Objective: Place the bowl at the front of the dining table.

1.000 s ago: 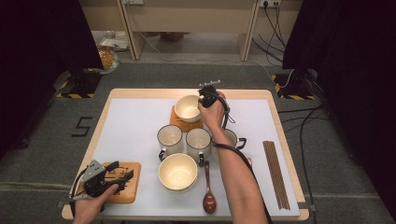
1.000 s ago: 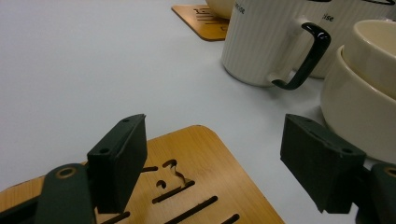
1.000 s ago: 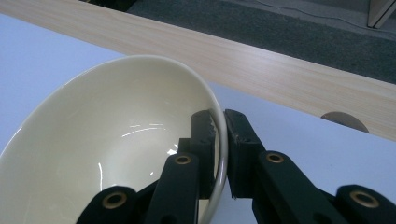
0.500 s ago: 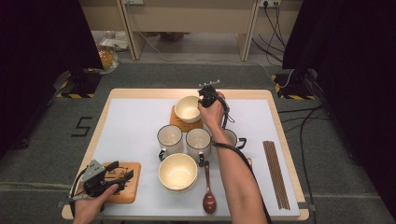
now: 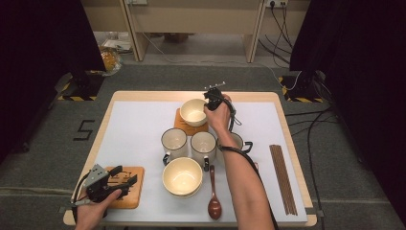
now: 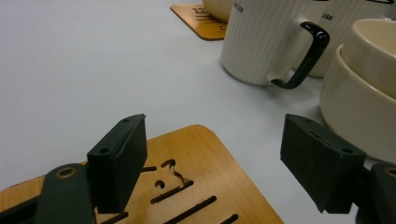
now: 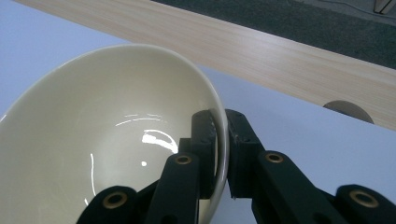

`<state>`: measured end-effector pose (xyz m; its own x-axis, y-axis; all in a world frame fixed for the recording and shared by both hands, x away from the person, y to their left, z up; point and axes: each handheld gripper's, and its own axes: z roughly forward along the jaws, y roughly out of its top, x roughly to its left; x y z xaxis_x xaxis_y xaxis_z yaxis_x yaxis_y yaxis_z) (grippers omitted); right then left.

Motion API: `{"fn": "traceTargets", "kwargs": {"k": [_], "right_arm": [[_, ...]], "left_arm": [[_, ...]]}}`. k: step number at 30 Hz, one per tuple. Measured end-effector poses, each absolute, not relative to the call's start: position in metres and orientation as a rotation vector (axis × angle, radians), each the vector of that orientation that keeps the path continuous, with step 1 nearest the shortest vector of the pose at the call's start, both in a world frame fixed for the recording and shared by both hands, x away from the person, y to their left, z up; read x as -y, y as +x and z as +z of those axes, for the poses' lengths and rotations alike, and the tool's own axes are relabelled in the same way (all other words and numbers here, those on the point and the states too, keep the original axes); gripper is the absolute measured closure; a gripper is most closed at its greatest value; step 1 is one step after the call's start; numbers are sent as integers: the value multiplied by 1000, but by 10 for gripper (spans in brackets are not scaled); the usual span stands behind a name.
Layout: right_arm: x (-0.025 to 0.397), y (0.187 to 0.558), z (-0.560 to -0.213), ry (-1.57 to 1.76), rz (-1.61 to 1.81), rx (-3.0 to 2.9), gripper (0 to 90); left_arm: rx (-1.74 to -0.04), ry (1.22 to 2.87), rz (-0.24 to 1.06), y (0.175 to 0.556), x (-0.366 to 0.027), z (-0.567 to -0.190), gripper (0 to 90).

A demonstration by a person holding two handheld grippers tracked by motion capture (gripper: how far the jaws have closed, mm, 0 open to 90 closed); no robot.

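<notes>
With the right gripper (image 7: pixel 219 154) clamped on the far bowl's (image 7: pixel 93 140) rim above its coaster (image 5: pixel 184 125), placing or lifting it seems underway, while the left gripper (image 6: pixel 215 163) waits, jaws apart.

My claw (image 7: pixel 219 140) is clamped on the rim of a cream bowl (image 7: pixel 102 140), one jaw inside against the glossy inner wall, the other outside, the thin edge pinched between them. The bowl is tilted, its open mouth turned toward me, with a few bright glints of light on its inside. Under it lies the pale bluish mat (image 7: pixel 303 135) of the table. Beyond the mat runs the table's light wooden edge (image 7: pixel 280 56), slanting across, and past that the dark grey floor (image 7: pixel 289 14). A small round greyish shape (image 7: pixel 348 110) sits where mat and wood meet; I cannot tell what it is.
</notes>
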<state>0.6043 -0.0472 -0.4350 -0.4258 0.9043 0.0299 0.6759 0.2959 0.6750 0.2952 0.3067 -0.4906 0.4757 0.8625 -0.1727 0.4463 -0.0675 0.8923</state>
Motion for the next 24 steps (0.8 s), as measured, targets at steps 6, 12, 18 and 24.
{"fn": "traceTargets", "kwargs": {"k": [6, 12, 18, 24], "right_arm": [[49, 606, -438, 1427, 854, -2222, 817], [50, 607, -439, 1428, 830, -2227, 812], [48, 608, -437, 1435, 827, -2230, 763], [48, 606, -431, 1443, 843, -2226, 659]], "left_arm": [[-1132, 1697, 507, 295, -307, -491, 226], [-1132, 1700, 507, 295, -307, -491, 225], [-1132, 1700, 507, 295, -307, -491, 226], [-1134, 1699, 507, 295, -307, -491, 225]]}}
